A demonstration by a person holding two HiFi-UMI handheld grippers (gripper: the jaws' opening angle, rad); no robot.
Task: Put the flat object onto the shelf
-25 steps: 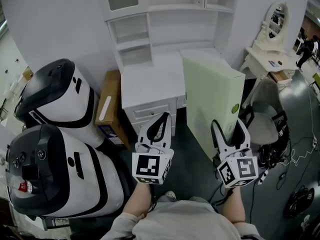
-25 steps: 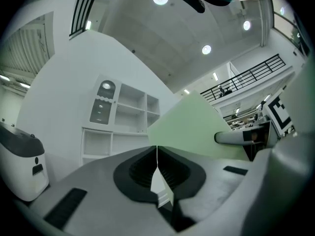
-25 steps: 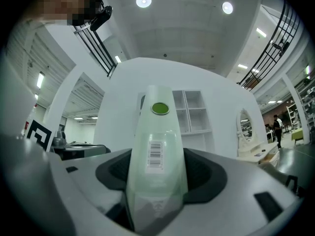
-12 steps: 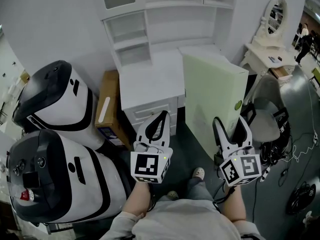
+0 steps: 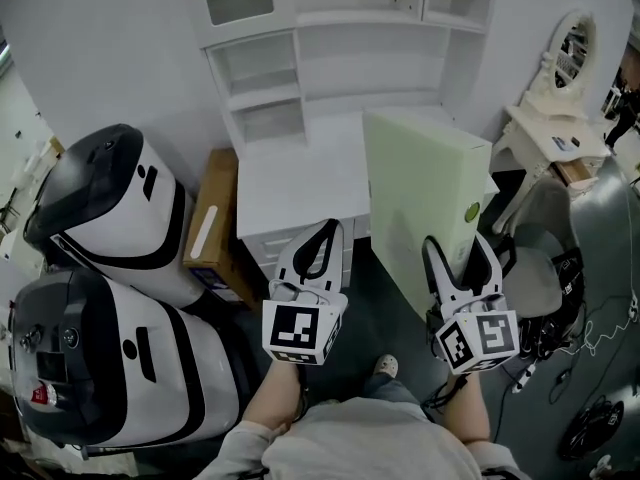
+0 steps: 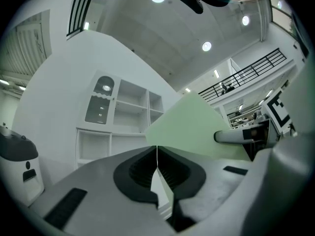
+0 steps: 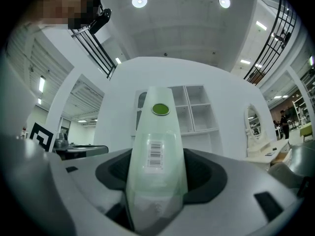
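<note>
2 grippers, head view: the left gripper (image 5: 326, 230) hangs just beside the panel and touches nothing. The right gripper (image 5: 459, 253) bites the near lower edge of the flat panel (image 5: 420, 193).
Panel, head view: pale green, standing on edge and tilted, in front of the right end of the white desk (image 5: 295, 173). I cannot tell whether its far corner touches the desk.
Shelf, head view: the white shelf unit (image 5: 300, 63) rises behind the desk, with open compartments, well apart from the panel.
Left gripper view, jaws: pressed together to 1 thin seam with nothing between them. The green panel shows beyond, to the right, clear of them.
Right gripper view, jaws: kept narrowly apart by the panel's thin edge, which bears a barcode sticker (image 7: 155, 154) and a round green dot. The shelf compartments stand behind it.
Done, as I judge it: the panel is lifted and gripped by 1 claw.
Left to do: bring the panel to the shelf, turn it to fit a compartment, set it down and let go. None of this has begun.
</note>
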